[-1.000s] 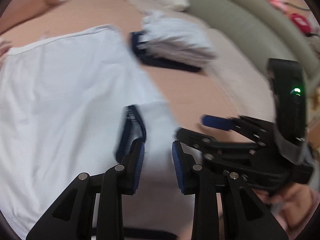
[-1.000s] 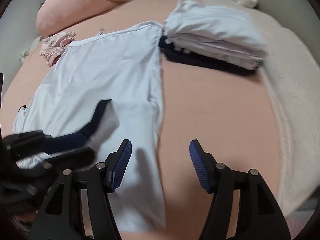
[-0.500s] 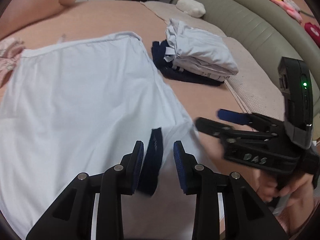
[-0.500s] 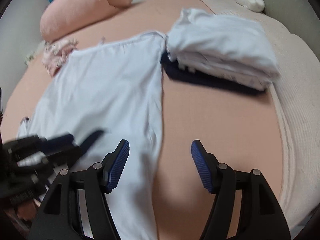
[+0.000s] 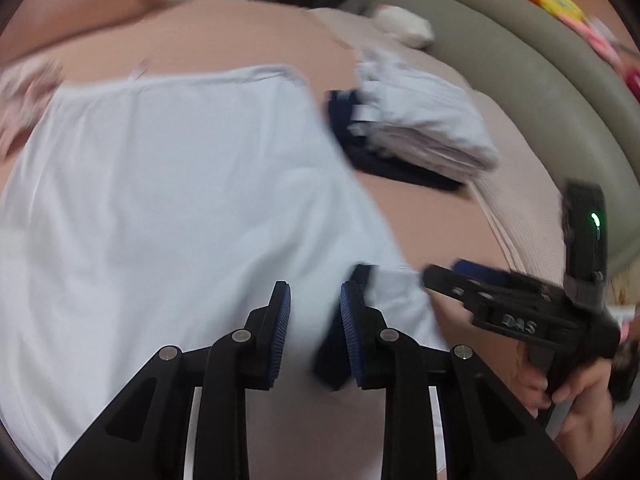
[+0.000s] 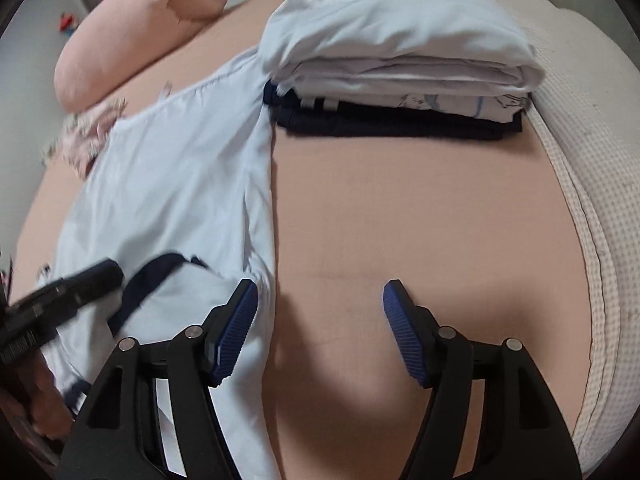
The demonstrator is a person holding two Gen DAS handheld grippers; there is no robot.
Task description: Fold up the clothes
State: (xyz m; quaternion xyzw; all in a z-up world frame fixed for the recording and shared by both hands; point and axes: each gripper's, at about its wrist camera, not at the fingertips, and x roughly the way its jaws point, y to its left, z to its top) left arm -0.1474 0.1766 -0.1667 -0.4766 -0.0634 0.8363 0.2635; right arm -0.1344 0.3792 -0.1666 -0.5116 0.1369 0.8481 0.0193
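A peach-sheeted bed (image 6: 420,208) carries the pale blue shirt (image 5: 172,200) spread flat for folding, beside a finished stack (image 6: 396,52). The left hand-held gripper (image 5: 314,320) is closing, nothing pinched; the right hand-held gripper (image 6: 320,324) hangs wide over its sleeve edge.

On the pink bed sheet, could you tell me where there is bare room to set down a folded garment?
The widest free patch of pink bed sheet lies between the spread pale-blue shirt and the cream waffle blanket, nearer than the stack of folded white and navy clothes. The side with the shirt and the crumpled pink garment is crowded.
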